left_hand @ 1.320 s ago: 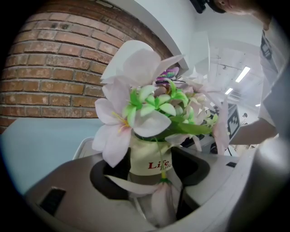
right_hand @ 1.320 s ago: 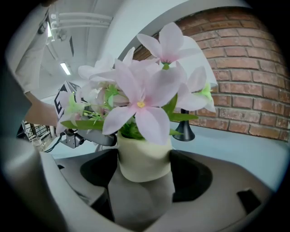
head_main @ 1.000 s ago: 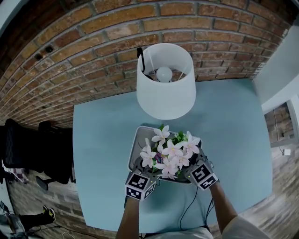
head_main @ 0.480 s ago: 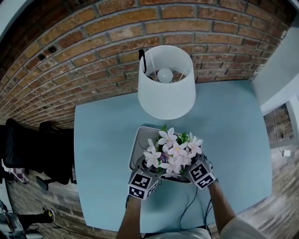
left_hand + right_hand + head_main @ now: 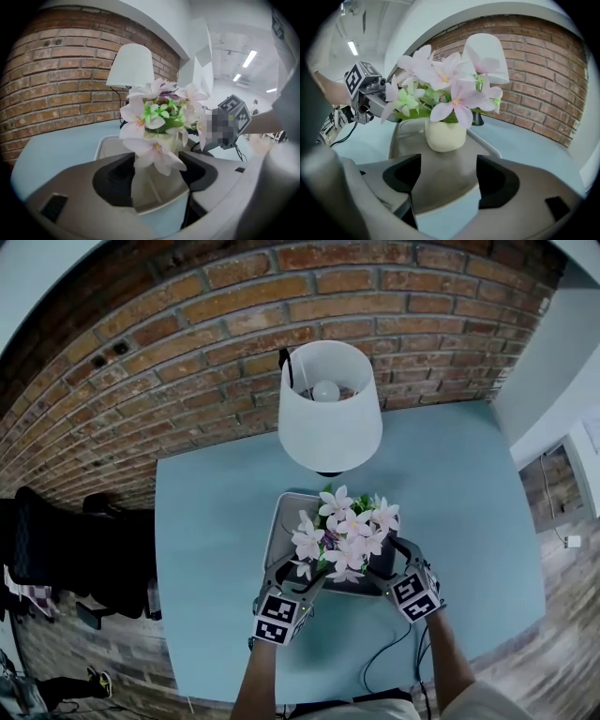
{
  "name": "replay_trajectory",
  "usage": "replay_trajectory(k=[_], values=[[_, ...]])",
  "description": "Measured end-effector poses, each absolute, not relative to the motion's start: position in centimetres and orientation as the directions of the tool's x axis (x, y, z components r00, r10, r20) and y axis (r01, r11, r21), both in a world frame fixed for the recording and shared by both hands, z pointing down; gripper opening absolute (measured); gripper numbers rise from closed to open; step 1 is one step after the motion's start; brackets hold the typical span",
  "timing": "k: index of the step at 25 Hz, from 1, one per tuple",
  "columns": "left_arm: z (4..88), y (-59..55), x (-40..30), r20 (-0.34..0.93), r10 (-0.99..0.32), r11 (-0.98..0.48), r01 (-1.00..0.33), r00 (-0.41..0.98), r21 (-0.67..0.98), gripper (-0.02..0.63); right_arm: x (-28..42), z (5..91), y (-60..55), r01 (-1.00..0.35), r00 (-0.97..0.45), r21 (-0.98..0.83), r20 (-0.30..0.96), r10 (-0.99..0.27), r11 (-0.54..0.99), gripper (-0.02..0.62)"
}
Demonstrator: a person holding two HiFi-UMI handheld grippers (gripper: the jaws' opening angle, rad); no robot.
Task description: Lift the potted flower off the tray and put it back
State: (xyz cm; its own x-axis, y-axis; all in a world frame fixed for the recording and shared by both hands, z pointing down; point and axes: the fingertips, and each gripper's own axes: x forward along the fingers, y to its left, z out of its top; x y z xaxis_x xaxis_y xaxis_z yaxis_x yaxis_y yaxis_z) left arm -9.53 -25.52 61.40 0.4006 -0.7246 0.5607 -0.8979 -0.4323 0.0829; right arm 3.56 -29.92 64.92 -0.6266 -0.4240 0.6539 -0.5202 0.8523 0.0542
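Observation:
The potted flower [image 5: 345, 531], pink-white blooms in a cream pot [image 5: 445, 133], stands on the grey tray [image 5: 279, 521] on the blue table. My left gripper [image 5: 300, 576] is at the tray's near left corner, open, with the blooms and pot just past its jaws in the left gripper view [image 5: 157, 176]. At the near right corner my right gripper [image 5: 389, 563] is open too. In the right gripper view [image 5: 447, 176] the tray's near edge lies between its jaws and the pot stands a little beyond. Neither gripper holds anything.
A white-shaded lamp [image 5: 328, 409] stands just behind the tray, against the brick wall [image 5: 187, 324]. The blue table [image 5: 469, 502] extends left and right of the tray. A cable [image 5: 384, 652] trails over the table's near edge. A dark chair [image 5: 56, 540] is off the left side.
The flowers have shifted from over the tray's near edge toward its middle. Both grippers now sit back from the pot, their spread fingers showing.

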Motion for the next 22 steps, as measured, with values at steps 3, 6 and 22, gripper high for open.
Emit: replay_trajectory(k=[3,6,22], values=[[60.6,-24.0,-10.1,0.554,-0.729,-0.431,-0.898,0.402,0.085,0.321,4.5,64.3,-28.3,-0.548,-0.608,0.048,0.663,-0.437,0.835,0.394],[59.8,-22.7,-10.7,0.550,-0.733,-0.430,-0.899,0.399,0.079,0.322,5.4,63.3,-26.8,-0.583,-0.597,0.039,0.658,-0.460,0.812,0.394],[50.3,-13.8,-12.9,0.390,-0.806,-0.473,-0.881,0.445,0.028,0.284,7.2,51.2,-17.2,-0.768,-0.544,0.063,0.461,-0.701,0.637,0.287]])
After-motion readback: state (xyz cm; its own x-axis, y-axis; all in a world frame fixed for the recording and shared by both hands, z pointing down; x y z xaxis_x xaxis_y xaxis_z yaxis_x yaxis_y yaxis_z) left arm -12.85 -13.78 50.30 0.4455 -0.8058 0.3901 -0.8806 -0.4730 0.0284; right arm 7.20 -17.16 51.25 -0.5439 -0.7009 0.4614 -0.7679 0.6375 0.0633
